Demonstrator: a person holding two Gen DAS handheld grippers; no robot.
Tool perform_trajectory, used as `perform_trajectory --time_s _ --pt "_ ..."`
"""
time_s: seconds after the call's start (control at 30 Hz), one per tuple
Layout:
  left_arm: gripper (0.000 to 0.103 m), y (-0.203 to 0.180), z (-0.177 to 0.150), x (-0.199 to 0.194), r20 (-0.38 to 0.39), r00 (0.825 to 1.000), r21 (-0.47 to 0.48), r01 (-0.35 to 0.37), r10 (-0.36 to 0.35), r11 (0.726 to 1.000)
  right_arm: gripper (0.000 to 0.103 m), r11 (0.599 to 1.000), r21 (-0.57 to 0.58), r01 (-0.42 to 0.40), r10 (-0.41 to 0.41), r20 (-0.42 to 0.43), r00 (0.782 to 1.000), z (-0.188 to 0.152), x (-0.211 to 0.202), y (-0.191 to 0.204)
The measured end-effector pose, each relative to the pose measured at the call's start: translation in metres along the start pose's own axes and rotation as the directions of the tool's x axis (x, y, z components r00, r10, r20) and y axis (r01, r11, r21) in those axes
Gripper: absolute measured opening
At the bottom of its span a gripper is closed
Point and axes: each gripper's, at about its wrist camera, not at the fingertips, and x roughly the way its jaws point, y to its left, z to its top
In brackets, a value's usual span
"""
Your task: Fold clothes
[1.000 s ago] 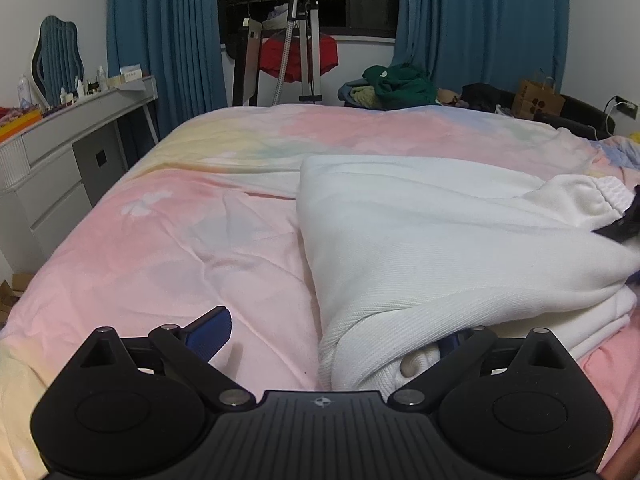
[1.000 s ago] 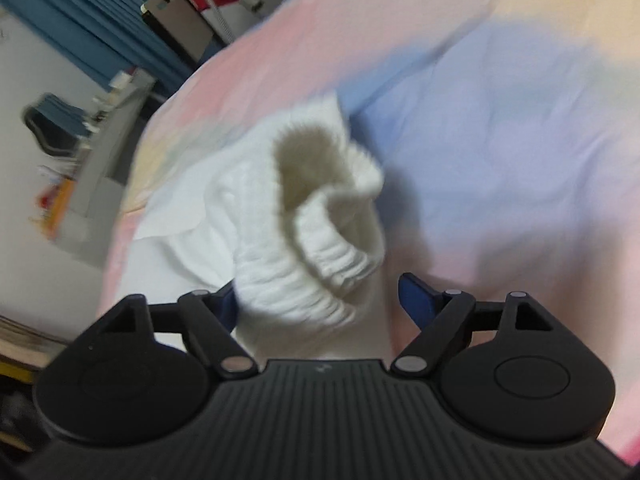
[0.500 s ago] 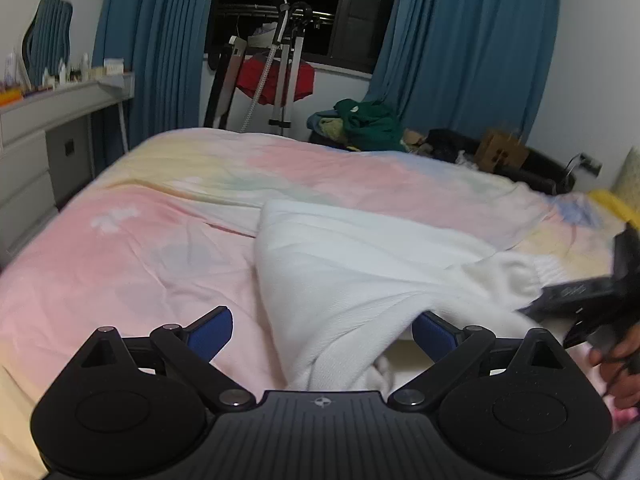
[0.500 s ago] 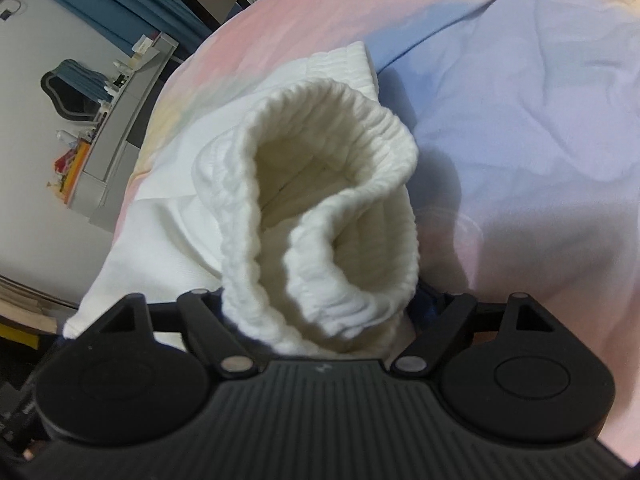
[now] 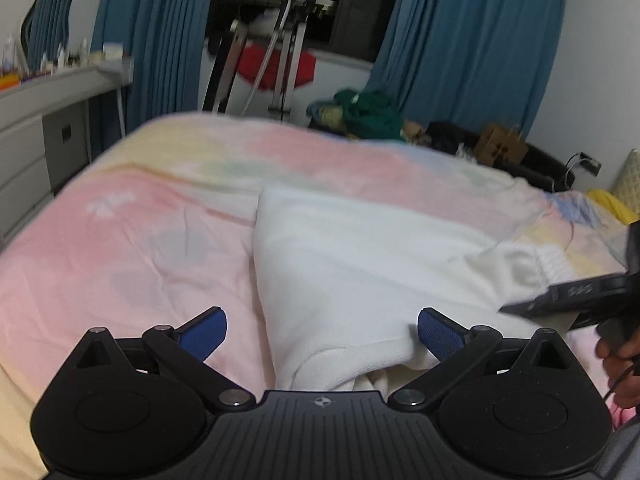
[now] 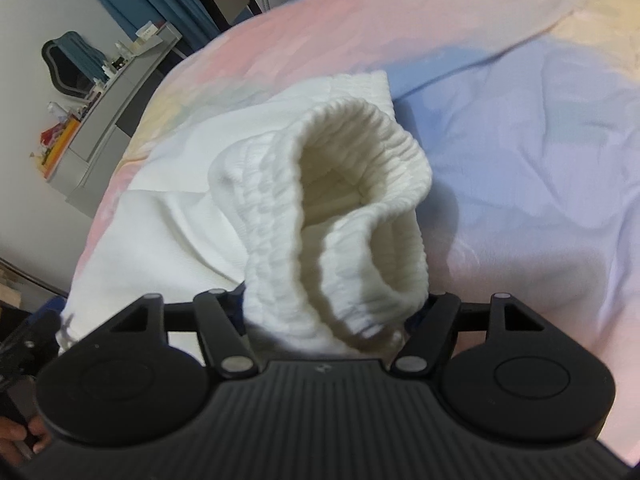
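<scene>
White ribbed-knit garment (image 6: 332, 216) lies on the pastel bedspread (image 5: 120, 248). My right gripper (image 6: 336, 312) pinches its elastic cuff; my left gripper (image 5: 322, 334) hangs spread wide.

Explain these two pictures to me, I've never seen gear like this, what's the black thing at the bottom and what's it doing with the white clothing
The black shape at the bottom of each picture is a hand-held gripper: a person carries one in each hand, and each has a camera looking forward along its two blue-padded fingers. One picture comes from the left gripper, the other from the right gripper. Both look over a bed with a pastel cover, where a white garment lies partly folded. The left gripper's fingers are spread open around a fold of the garment, gripping nothing. The right gripper is closed on the garment's ribbed cuff, which stands up in front of its camera.
</scene>
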Motion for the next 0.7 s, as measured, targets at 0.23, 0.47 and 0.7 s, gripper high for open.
perform_trajectory --time_s 0.23,0.47,0.7 --pt "0.102 -0.003 -0.005 0.008 -0.026 0.999 0.051 -0.027 0.028 0.998 0.070 0.997 -0.060 -0.049 0.055 0.107 0.993 0.003 -0.017 0.017" --pt "0.102 0.020 0.001 0.014 -0.051 0.997 -0.085 0.047 -0.052 0.995 0.070 0.988 -0.060 -0.140 0.148 0.147 0.978 0.006 -0.024 0.023" --pt "0.102 0.059 0.015 0.058 -0.138 0.979 -0.329 0.095 -0.147 0.940 0.072 0.995 0.097 0.005 -0.008 0.033 0.999 0.009 0.005 0.017"
